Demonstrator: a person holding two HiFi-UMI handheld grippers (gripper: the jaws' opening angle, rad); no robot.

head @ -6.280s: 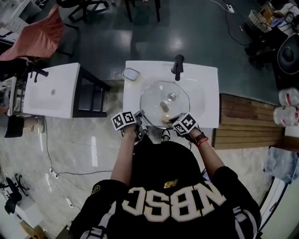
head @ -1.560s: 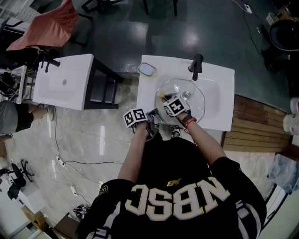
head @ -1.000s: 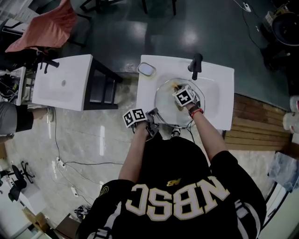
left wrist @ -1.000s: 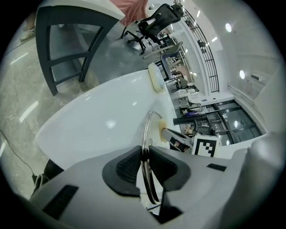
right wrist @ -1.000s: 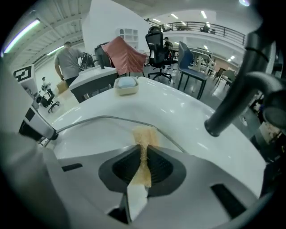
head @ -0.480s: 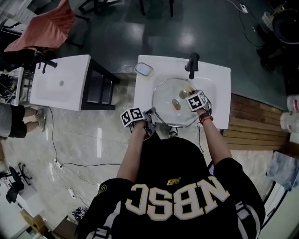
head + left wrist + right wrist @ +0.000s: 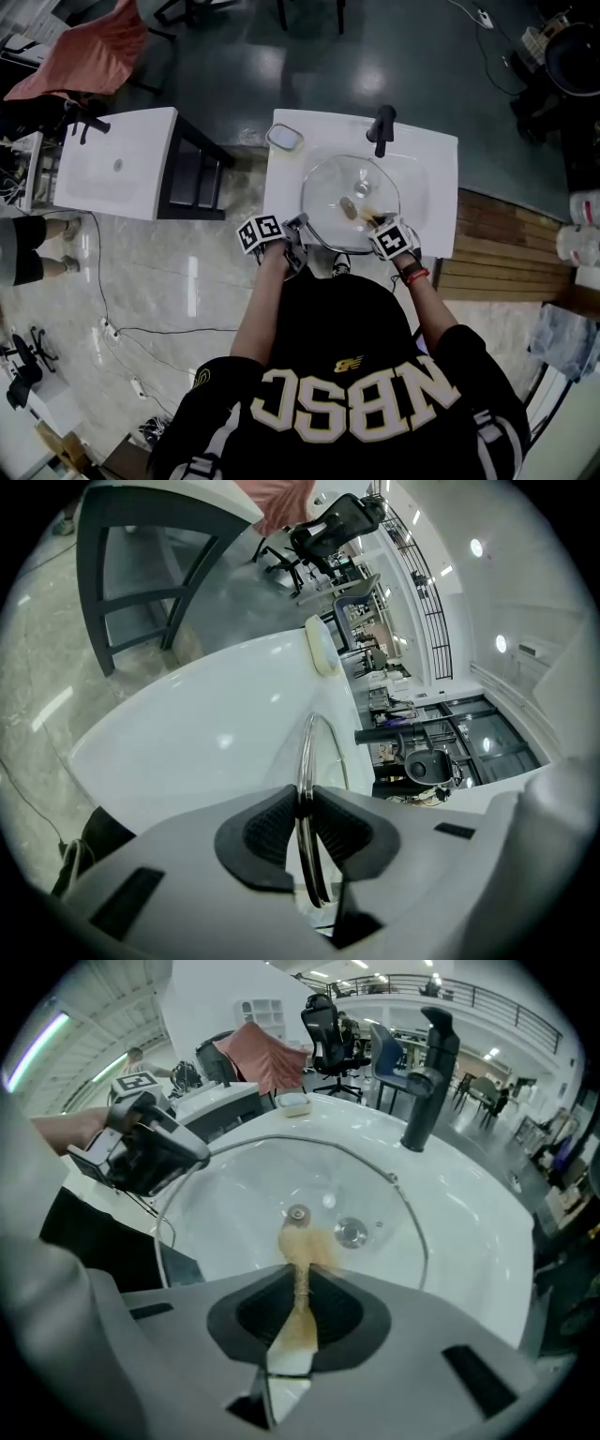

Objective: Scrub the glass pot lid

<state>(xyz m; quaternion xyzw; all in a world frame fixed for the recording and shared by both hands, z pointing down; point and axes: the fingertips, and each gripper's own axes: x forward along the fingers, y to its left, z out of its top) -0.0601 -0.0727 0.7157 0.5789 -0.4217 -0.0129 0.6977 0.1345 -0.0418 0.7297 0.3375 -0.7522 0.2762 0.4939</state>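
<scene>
Left hand-held gripper [image 7: 302,808] clamps the glass lid [image 7: 328,187]; right hand-held gripper [image 7: 300,1290], angled down, pinches a sponge [image 7: 302,1244].

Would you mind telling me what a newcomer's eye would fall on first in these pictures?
A round glass pot lid with a metal rim sits over the white sink basin, by the black faucet. The left gripper clamps its near-left rim, and the right gripper pinches a thin tan scrubbing pad above its near-right edge.

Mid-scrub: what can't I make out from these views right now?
Head view: right gripper tip lies under its marker cube.
Left gripper view: glass lid seen edge-on; left gripper body hides its lower rim.
Right gripper view: unclear whether scrub pad touches the glass.
</scene>
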